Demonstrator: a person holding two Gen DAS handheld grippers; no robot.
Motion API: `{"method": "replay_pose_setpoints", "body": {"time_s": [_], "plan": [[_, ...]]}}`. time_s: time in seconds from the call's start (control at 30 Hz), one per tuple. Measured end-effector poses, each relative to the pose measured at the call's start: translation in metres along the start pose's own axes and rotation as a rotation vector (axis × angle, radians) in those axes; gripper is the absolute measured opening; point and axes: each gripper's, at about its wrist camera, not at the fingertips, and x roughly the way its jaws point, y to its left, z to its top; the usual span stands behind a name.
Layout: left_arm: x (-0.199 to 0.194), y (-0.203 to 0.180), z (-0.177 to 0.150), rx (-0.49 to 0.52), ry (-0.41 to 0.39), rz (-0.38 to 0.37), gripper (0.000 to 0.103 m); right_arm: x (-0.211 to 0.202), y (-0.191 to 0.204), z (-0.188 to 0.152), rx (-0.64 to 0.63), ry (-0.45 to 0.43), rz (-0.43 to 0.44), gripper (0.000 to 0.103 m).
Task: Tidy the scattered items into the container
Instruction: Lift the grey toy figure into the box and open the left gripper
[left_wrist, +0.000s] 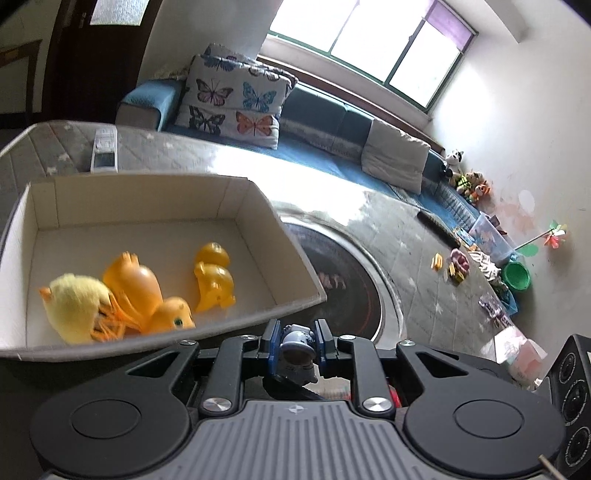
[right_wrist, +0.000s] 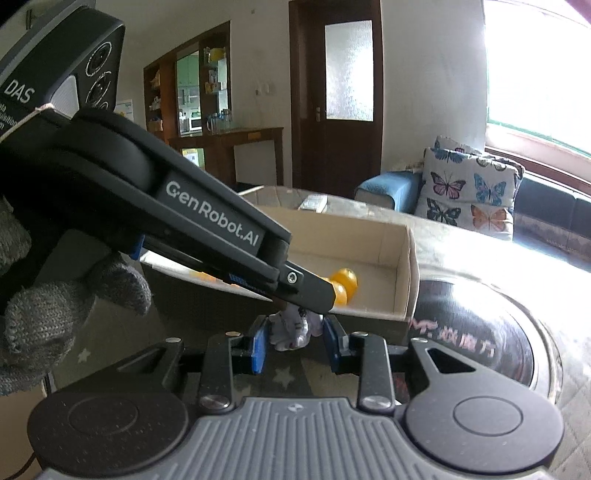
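My left gripper (left_wrist: 297, 332) is shut on a small blue-grey figurine (left_wrist: 297, 347), just off the near rim of the beige box (left_wrist: 258, 192). Inside the box lie a yellow plush chick (left_wrist: 74, 306), an orange duck (left_wrist: 136, 288) and a smaller orange duck (left_wrist: 214, 277). In the right wrist view my right gripper (right_wrist: 295, 339) is shut on a small whitish figurine (right_wrist: 291, 328) in front of the box (right_wrist: 402, 273). The left gripper (right_wrist: 314, 291) crosses from the upper left, its tip right above that figurine. Whether both hold the same toy I cannot tell.
A round dark hotplate (left_wrist: 343, 288) is set into the table to the right of the box. A remote control (left_wrist: 105, 151) lies behind the box. A sofa with a butterfly cushion (left_wrist: 232, 99) runs along the window wall, and toys (left_wrist: 458, 266) litter the floor. A gloved hand (right_wrist: 55, 314) holds the left gripper.
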Motion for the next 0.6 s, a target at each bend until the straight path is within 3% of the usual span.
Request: {"method": "replay_pose_setpoints", "body": {"time_s": [0.6], "plan": [[0.013,0.006,0.047,0.007,-0.039,0.037,0.021,0.029,-0.017,0.040,-0.010,-0.041,-0.025,0.031]]}}
